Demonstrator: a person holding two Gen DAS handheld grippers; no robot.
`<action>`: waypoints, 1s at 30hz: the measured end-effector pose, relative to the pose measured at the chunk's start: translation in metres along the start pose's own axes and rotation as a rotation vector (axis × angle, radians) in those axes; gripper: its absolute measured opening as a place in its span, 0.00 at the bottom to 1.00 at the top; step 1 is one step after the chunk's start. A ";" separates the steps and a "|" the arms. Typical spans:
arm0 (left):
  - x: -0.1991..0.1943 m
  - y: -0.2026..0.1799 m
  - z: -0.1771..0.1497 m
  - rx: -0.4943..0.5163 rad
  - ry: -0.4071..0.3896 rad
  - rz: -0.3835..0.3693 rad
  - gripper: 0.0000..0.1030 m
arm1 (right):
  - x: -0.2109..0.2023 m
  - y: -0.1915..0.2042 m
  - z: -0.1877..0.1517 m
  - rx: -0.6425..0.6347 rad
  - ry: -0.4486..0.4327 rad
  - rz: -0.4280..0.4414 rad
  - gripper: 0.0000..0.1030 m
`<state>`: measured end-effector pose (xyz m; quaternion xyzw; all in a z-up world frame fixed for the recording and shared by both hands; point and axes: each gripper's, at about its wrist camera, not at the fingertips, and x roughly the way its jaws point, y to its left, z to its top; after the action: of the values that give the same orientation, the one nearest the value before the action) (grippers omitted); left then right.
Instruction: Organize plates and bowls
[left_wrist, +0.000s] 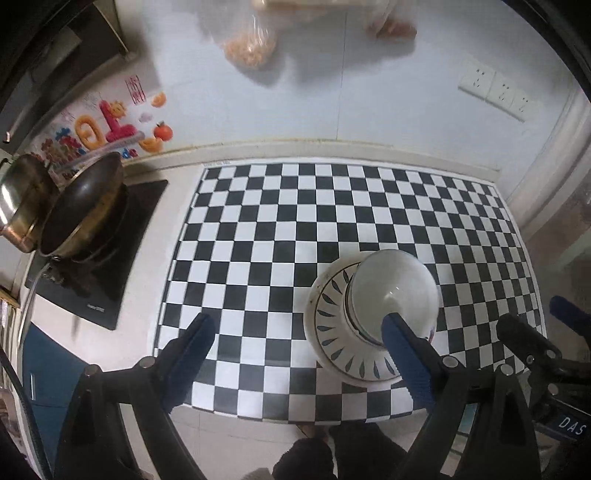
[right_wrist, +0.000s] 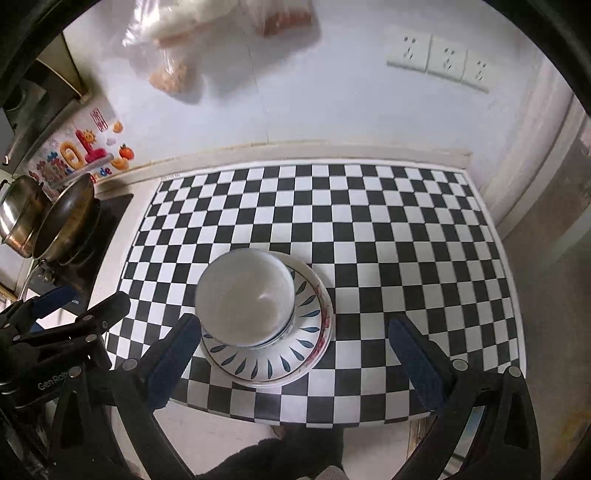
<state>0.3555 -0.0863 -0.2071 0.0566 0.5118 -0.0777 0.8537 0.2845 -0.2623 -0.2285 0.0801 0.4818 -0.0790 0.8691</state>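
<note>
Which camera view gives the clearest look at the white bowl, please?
The right wrist view: the white bowl shows whole and unobstructed, stacked on the plates. In the left wrist view a finger of the left claw covers the bowl's near edge.

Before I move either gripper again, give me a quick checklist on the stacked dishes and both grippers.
1. Left gripper open and holding nothing: ok.
2. Right gripper open and holding nothing: ok.
3. White bowl sits inside the leaf-pattern plate: ok, though it sits off centre, toward the plate's far left rim.
4. Leaf-pattern plate rests on a red-patterned plate below it: ok; only that plate's edge shows.
5. Stack stands wholly on the checkered mat, not over its front edge: ok.
6. More dishes left to stack: none on the mat; beyond it, cannot tell.
</note>
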 end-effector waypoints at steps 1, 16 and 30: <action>-0.006 0.000 -0.002 -0.004 -0.011 0.006 0.90 | -0.008 0.000 -0.002 -0.001 -0.011 0.002 1.00; -0.133 -0.010 -0.050 -0.047 -0.195 0.036 0.90 | -0.147 -0.013 -0.047 -0.043 -0.221 0.020 1.00; -0.231 -0.025 -0.146 -0.083 -0.256 0.112 0.90 | -0.250 -0.036 -0.142 -0.057 -0.294 0.071 1.00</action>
<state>0.1166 -0.0682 -0.0721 0.0390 0.3974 -0.0154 0.9167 0.0289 -0.2514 -0.0919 0.0601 0.3480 -0.0454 0.9345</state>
